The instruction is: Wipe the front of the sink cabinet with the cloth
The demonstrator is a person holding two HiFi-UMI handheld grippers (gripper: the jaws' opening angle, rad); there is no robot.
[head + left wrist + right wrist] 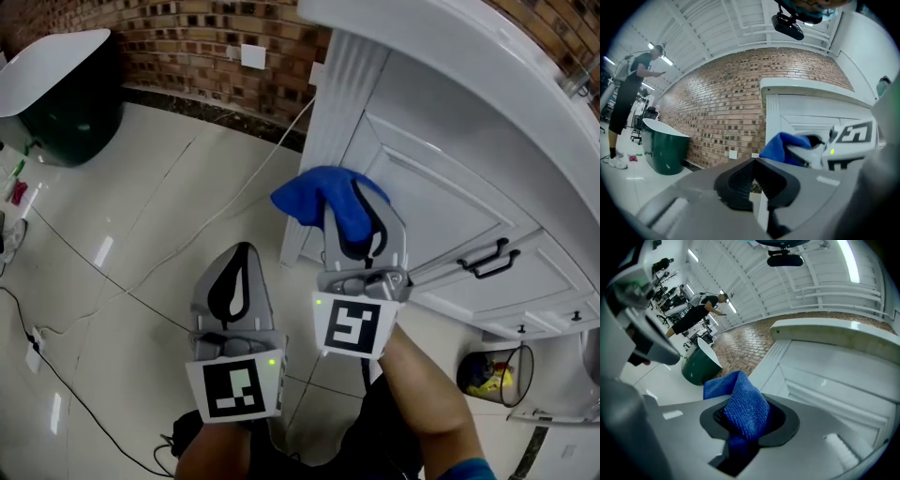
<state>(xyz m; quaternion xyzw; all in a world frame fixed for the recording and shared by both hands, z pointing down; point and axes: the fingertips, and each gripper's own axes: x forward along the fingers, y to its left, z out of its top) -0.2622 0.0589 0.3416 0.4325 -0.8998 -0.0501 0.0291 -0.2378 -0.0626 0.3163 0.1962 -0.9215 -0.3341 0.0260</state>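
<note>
Right gripper (361, 208) pinches the blue cloth (322, 193) up by the cabinet front (441, 183), ready to rub. Left gripper (243, 253) is closed w/ nothing inside.

1. The cloth (323, 199) is bunched up. Its lower part is hidden between the jaws of the right tool (358, 225), and in the right gripper view its tail drops out of sight into the slot.
2. The sink cabinet (450, 187) is cut off by the head view's top and right edges, and the cloth covers part of its corner post.
3. The wire basket (497, 373) holds coloured things too small to tell.
4. The green tub (66, 103) runs off the left edge.
5. The small items (13, 192) at that edge cannot be identified.
6. The person (630, 89) is far off; what the hand holds is too small to tell.
</note>
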